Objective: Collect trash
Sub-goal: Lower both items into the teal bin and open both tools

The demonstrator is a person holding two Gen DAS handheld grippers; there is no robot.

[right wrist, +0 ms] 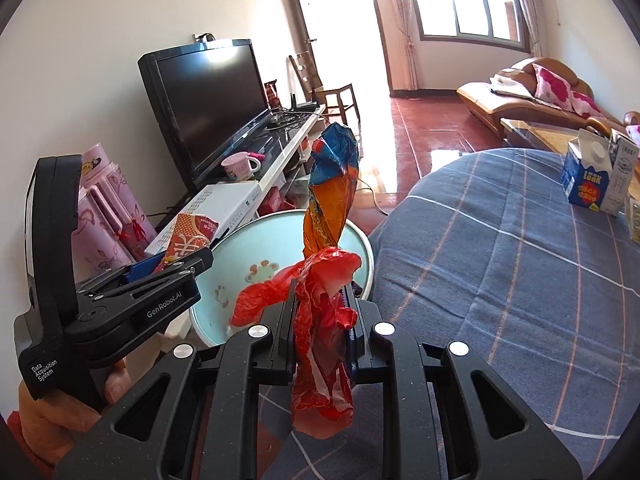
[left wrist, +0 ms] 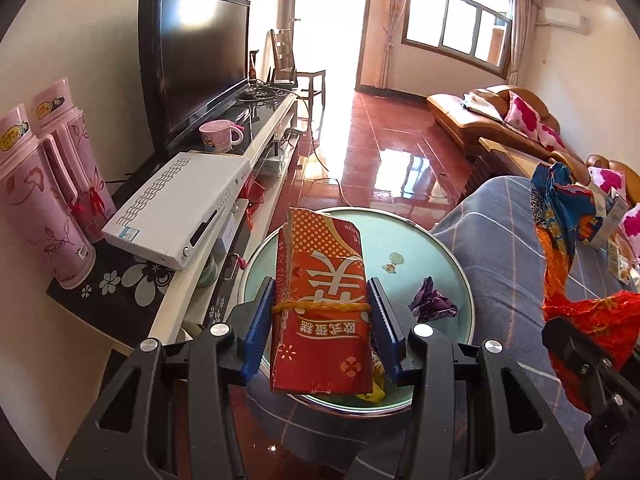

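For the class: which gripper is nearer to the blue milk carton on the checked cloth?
Right. The right gripper, holding a red wrapper, sits over the cloth with the milk carton; the left gripper is beyond, over the basin.

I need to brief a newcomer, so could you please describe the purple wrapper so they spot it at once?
Find the pale green basin beside the TV stand. Inside lies a small crumpled purple wrapper, the only purple scrap there, right of the red packet.

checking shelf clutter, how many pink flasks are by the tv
2. Both tall pink floral plastic flasks stand at the near end of the tv stand, left of the white box: one in front, the other behind it. Nothing suggests a hidden third.
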